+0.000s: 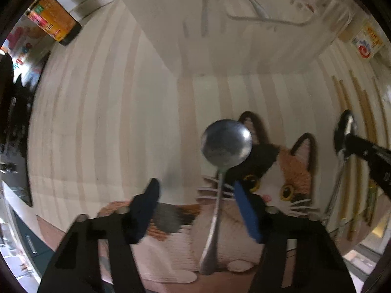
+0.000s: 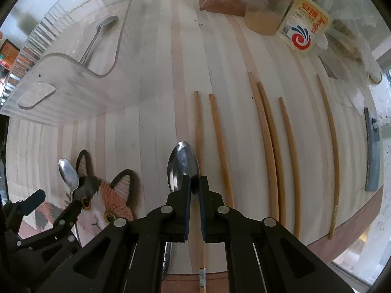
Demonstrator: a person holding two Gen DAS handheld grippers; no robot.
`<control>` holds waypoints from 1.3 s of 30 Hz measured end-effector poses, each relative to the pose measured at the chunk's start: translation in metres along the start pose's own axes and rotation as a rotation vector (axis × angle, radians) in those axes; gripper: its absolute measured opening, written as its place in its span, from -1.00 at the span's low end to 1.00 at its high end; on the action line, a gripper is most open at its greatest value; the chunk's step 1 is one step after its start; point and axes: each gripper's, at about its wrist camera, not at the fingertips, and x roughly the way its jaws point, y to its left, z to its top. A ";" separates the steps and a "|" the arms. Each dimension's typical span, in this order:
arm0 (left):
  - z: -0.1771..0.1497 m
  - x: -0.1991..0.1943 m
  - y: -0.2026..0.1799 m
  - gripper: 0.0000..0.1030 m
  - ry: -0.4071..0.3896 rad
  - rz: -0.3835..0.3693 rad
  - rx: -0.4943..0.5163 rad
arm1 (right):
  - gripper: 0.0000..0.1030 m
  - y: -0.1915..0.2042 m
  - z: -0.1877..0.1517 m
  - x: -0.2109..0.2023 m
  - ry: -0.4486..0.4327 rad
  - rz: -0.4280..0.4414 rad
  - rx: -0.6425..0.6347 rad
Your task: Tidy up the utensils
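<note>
In the left wrist view a metal spoon (image 1: 226,144) lies with its handle across a cat-shaped mat (image 1: 281,171). My left gripper (image 1: 195,195) is open, its fingers either side of the handle. In the right wrist view my right gripper (image 2: 194,183) is shut on the neck of a second spoon (image 2: 182,166), which lies on or just above the wooden table. A clear acrylic organizer box (image 2: 73,73) at the upper left holds another spoon (image 2: 97,39). Several wooden chopsticks (image 2: 268,134) lie to the right. The left gripper (image 2: 55,199) and its spoon (image 2: 68,173) also show at the lower left.
A labelled jar (image 2: 303,26) lies at the top right near a brown block (image 2: 221,5). A grey bar (image 2: 372,151) lies near the table's right edge. In the left wrist view the clear box (image 1: 244,24) stands ahead, and an orange packet (image 1: 53,19) sits at the far left.
</note>
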 end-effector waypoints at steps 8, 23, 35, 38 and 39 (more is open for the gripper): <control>-0.004 0.001 -0.008 -0.95 -0.003 -0.017 0.003 | -0.84 -0.015 0.009 0.008 0.039 0.057 0.013; 0.001 0.013 0.075 -0.90 0.044 -0.116 -0.210 | -0.62 -0.015 -0.006 0.008 0.105 0.048 0.038; -0.001 0.024 0.093 -0.85 0.073 -0.162 -0.179 | -0.87 0.042 -0.004 0.008 0.096 -0.021 -0.192; 0.002 0.026 0.079 -0.85 0.077 -0.094 -0.127 | -0.87 0.043 -0.001 0.007 0.113 -0.032 -0.190; 0.005 0.025 0.068 -0.85 0.079 -0.071 -0.112 | -0.87 0.050 0.002 0.007 0.118 -0.040 -0.193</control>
